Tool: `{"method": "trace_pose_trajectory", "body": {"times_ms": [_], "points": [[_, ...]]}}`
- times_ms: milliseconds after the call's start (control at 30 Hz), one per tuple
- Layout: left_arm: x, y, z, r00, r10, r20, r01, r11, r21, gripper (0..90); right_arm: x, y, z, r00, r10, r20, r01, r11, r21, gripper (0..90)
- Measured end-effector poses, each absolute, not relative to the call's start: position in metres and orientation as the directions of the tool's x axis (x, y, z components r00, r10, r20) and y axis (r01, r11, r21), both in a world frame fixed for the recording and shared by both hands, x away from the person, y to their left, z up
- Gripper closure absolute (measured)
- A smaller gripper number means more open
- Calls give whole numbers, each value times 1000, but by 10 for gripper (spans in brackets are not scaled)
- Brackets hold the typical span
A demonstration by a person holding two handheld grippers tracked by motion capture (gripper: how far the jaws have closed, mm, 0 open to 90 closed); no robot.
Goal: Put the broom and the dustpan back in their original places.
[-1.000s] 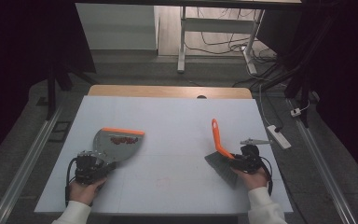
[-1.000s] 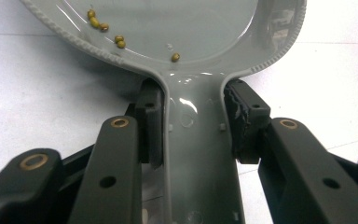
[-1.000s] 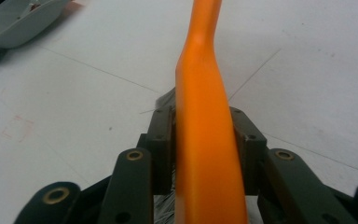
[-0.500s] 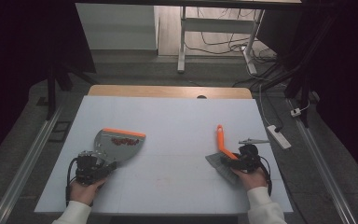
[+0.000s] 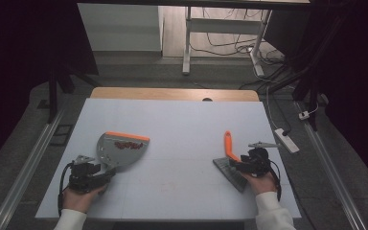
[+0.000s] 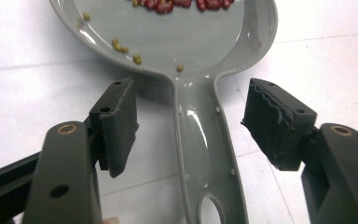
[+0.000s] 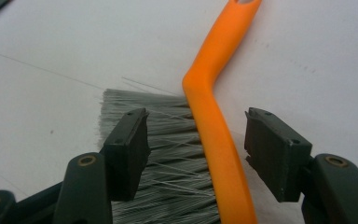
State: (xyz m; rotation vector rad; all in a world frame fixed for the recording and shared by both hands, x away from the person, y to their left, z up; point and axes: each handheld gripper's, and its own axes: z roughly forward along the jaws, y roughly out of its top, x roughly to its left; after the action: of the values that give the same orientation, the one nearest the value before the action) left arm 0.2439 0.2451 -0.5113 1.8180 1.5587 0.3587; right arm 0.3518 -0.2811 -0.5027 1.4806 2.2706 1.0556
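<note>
left gripper jaws released astride dustpan handle, near-left | right gripper released astride brush, near-right | beans in pan; sweeping looks done, tools set down

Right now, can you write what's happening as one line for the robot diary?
left gripper: open, jaws either side of dustpan handle | right gripper: open, astride brush handle | beans: in dustpan | table: white
</note>
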Motion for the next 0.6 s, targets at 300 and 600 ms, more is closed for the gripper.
{"method": "trace_pose_trajectory", "body": {"times_ms": [300,600], "points": [[243,243,-504,389,899,-200,698,-145,701,359,345,-274,-491,-582,797,160,620,307,722,406],[259,236,-506,516,820,-246,680,-217,701,366,333,-263,-490,-691,703,165,550,364,752,416]]}}
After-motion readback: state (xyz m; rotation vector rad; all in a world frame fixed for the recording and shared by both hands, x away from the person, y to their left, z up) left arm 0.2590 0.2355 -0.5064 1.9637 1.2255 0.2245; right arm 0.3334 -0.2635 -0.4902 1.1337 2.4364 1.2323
